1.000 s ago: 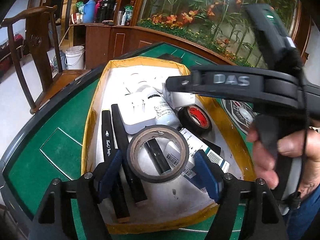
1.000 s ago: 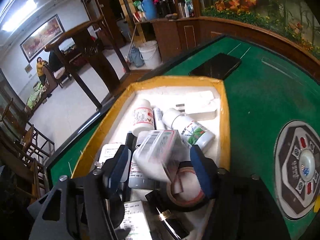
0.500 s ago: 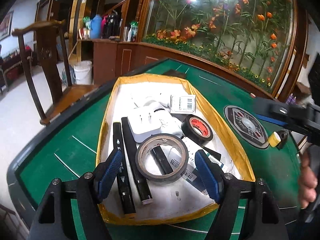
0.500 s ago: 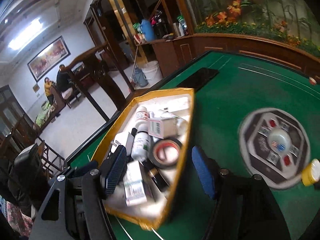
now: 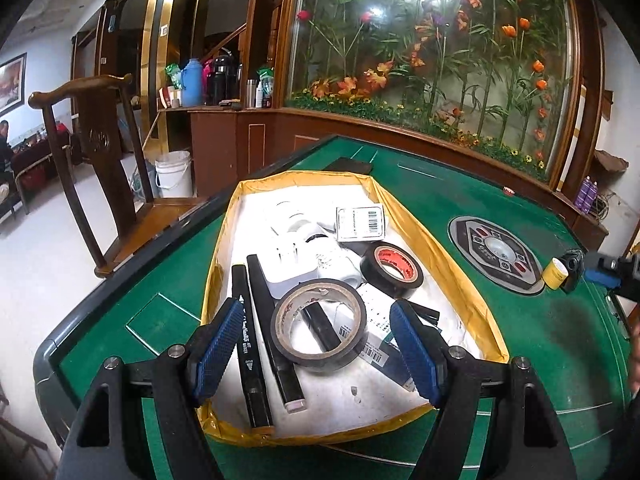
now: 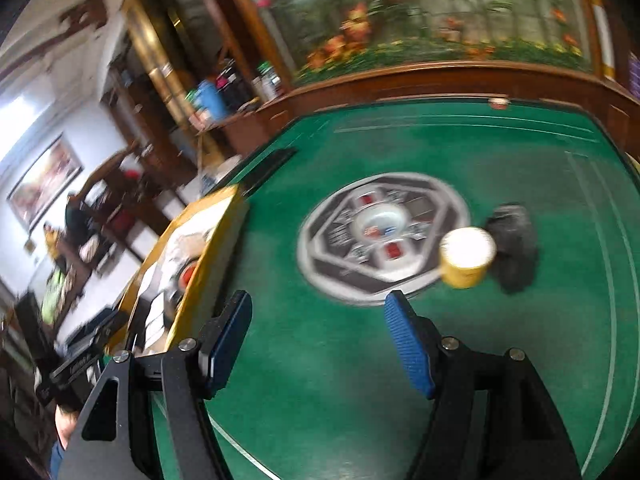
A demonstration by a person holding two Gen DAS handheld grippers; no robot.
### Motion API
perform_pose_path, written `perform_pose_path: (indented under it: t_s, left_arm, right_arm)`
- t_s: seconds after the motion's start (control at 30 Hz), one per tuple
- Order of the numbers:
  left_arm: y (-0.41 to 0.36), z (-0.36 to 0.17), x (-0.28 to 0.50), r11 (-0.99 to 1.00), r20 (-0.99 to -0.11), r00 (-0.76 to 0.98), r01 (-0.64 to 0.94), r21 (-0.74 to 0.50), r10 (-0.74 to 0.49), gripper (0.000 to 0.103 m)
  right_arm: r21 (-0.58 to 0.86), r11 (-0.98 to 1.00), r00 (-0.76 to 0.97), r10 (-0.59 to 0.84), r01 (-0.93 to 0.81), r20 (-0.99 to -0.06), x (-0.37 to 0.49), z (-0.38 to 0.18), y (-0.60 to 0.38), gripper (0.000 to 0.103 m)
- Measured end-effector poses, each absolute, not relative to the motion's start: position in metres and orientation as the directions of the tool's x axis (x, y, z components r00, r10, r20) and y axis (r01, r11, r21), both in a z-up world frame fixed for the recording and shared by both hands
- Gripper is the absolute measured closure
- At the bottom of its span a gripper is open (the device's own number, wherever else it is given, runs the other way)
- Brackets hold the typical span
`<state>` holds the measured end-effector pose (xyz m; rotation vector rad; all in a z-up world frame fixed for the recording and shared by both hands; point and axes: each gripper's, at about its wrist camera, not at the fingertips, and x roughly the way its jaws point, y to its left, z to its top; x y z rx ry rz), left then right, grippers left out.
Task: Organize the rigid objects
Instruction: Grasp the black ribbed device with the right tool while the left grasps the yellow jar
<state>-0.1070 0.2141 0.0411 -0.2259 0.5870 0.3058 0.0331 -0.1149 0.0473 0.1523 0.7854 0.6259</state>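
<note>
Most items already lie in your yellow-rimmed tray [image 5: 416, 216], but the yellow bottle [image 6: 466, 258] and a dark object [image 6: 514, 248] remain out on the green worktop [image 6: 320, 360], with both left gripper [image 5: 320, 350] and right gripper [image 6: 320, 346] jaws released and empty

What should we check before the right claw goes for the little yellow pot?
1. Right claw open and empty: ok.
2. Yellow pot ahead of it on the green table: ok.
3. Sharp view of the pot: not ok, blurred.
4. Black thing close behind the pot, touching or not: cannot tell.
5. Left claw open, over the box, out of the way: ok.
</note>
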Motion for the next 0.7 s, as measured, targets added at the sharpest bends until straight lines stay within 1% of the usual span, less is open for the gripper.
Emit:
perform_pose_path:
  t_s: [0.13,0.23,0.27,0.33,0.37,0.43,0.5,0.53,0.57,0.6,0.7]
  left_arm:
    - [0.211,0.043,-0.111,0.931,-0.555,0.799,-0.348,-0.11,0.233,0.024]
    - [0.207,0.046,-0.116,0.928,-0.531,0.809,-0.357,-0.104,0.251,0.024]
    - [0.204,0.048,-0.117,0.928,-0.522,0.819,-0.35,-0.126,0.238,0.024]
    - [0.197,0.053,-0.117,0.936,-0.514,0.841,-0.301,-0.183,0.17,0.024]
    - [0.19,0.056,-0.114,0.944,-0.511,0.847,-0.273,-0.186,0.145,0.024]
    - [0.172,0.061,-0.112,0.961,-0.502,0.854,-0.237,-0.145,0.135,0.024]
    - [0.149,0.067,-0.113,0.978,-0.479,0.869,-0.19,-0.091,0.124,0.023]
    - [0.14,0.068,-0.113,0.983,-0.472,0.874,-0.168,-0.075,0.114,0.022]
    - [0.129,0.068,-0.112,0.989,-0.471,0.877,-0.133,-0.058,0.09,0.018]
    - [0.122,0.069,-0.112,0.992,-0.474,0.877,-0.112,-0.05,0.075,0.016]
    - [0.105,0.067,-0.11,0.997,-0.488,0.872,-0.063,-0.04,0.035,0.016]
  right_arm:
    - [0.376,0.842,0.612,0.54,-0.387,-0.579,0.046,0.053,-0.146,0.035]
    - [0.327,0.895,0.694,0.443,-0.304,-0.567,0.054,0.056,-0.167,0.035]
    - [0.321,0.902,0.701,0.427,-0.288,-0.571,0.057,0.055,-0.172,0.035]
    - [0.318,0.915,0.71,0.395,-0.247,-0.583,0.065,0.051,-0.182,0.035]
    - [0.321,0.918,0.707,0.387,-0.234,-0.591,0.07,0.048,-0.184,0.035]
    - [0.308,0.925,0.697,0.371,-0.222,-0.613,0.077,0.043,-0.185,0.035]
    - [0.24,0.95,0.711,0.309,-0.199,-0.632,0.082,0.039,-0.18,0.035]
    - [0.187,0.962,0.723,0.272,-0.197,-0.635,0.084,0.038,-0.177,0.035]
    - [0.165,0.968,0.729,0.253,-0.192,-0.636,0.088,0.037,-0.176,0.035]
    - [0.153,0.972,0.734,0.237,-0.18,-0.637,0.092,0.036,-0.177,0.035]
    - [0.151,0.972,0.714,0.236,-0.182,-0.66,0.111,0.027,-0.178,0.035]
